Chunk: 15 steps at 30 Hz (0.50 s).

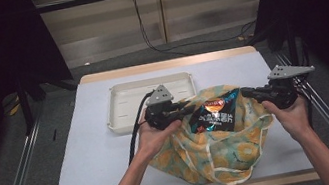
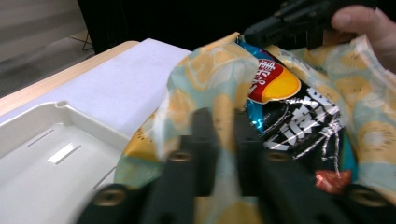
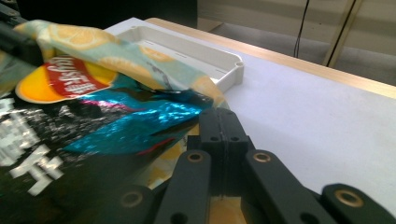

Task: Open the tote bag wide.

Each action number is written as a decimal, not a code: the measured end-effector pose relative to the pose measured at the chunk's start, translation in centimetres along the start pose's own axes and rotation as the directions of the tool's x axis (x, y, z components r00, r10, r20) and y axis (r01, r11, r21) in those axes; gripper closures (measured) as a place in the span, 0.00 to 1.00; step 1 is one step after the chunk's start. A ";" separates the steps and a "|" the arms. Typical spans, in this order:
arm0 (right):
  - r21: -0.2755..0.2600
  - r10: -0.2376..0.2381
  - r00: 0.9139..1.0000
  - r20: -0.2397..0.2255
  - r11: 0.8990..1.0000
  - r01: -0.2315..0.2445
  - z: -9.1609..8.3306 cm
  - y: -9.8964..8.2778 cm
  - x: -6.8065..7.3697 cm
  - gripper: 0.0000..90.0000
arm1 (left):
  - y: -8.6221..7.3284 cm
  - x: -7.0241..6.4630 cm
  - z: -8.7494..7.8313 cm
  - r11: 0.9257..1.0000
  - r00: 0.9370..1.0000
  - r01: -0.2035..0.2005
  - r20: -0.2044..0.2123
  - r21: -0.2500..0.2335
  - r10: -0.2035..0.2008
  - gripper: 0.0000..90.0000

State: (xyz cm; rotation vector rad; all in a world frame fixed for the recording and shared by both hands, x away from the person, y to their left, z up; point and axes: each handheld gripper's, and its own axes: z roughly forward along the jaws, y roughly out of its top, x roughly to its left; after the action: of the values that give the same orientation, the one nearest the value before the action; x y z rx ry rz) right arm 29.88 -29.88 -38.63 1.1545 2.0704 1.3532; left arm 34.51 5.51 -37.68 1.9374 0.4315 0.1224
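Observation:
A cloth bag [image 1: 214, 157] printed with yellow lemons on teal lies on the white table cover. A black and blue crisp packet [image 1: 216, 111] with a red and yellow logo sticks out of its mouth. My left gripper [image 1: 187, 110] is at the left rim of the mouth. In the left gripper view its jaws [image 2: 225, 119] are shut on the bag's fabric [image 2: 205, 74], beside the packet [image 2: 299, 116]. My right gripper [image 1: 245, 91] holds the right rim. In the right gripper view its jaws [image 3: 223, 114] are pressed together at the fabric's edge [image 3: 107, 51], next to the packet [image 3: 93, 126].
A shallow white tray [image 1: 112, 116] stands just behind the bag at the left, close to my left gripper. The white cover [image 1: 92, 155] has bare room at the left and along the far side. Metal rails run along both sides of the table.

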 end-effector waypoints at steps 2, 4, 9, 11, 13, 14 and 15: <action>-0.009 -0.009 1.000 -0.011 1.000 0.009 0.0 0.1 0.1 1.00 | 0.0 0.6 -0.6 1.000 1.000 0.020 -0.019 -0.011 -0.020 1.00; -0.022 -0.005 1.000 -0.007 1.000 0.004 -0.1 0.0 0.1 0.99 | -0.1 1.2 -1.2 0.998 0.998 0.054 -0.016 -0.035 -0.055 1.00; -0.017 -0.022 0.999 -0.026 1.000 0.021 0.3 -0.4 0.4 0.93 | -1.6 3.2 -2.3 0.991 0.990 0.132 -0.047 -0.021 -0.133 1.00; 0.000 -0.023 0.999 -0.035 1.000 0.023 0.6 -0.6 0.5 0.89 | -2.5 3.9 -2.4 0.986 0.984 0.165 -0.062 -0.007 -0.165 1.00; 0.015 -0.030 0.998 -0.047 0.999 0.031 0.9 -0.7 0.7 0.89 | -3.5 4.5 -2.6 0.980 0.977 0.200 -0.080 0.015 -0.199 1.00; 0.017 -0.029 0.998 -0.052 0.999 0.030 1.0 -0.8 0.8 0.88 | -4.0 4.8 -2.7 0.973 0.971 0.229 -0.071 0.023 -0.227 0.99; 0.021 -0.031 0.998 -0.054 0.999 0.032 1.1 -0.8 0.8 0.89 | -4.7 4.9 -2.8 0.970 0.969 0.241 -0.063 0.032 -0.239 0.99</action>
State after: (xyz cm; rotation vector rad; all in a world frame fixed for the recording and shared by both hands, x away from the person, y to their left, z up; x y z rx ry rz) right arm 29.86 -28.73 -39.81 1.1017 2.1366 1.3639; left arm 37.14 11.31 -41.40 1.9071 0.7086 0.0130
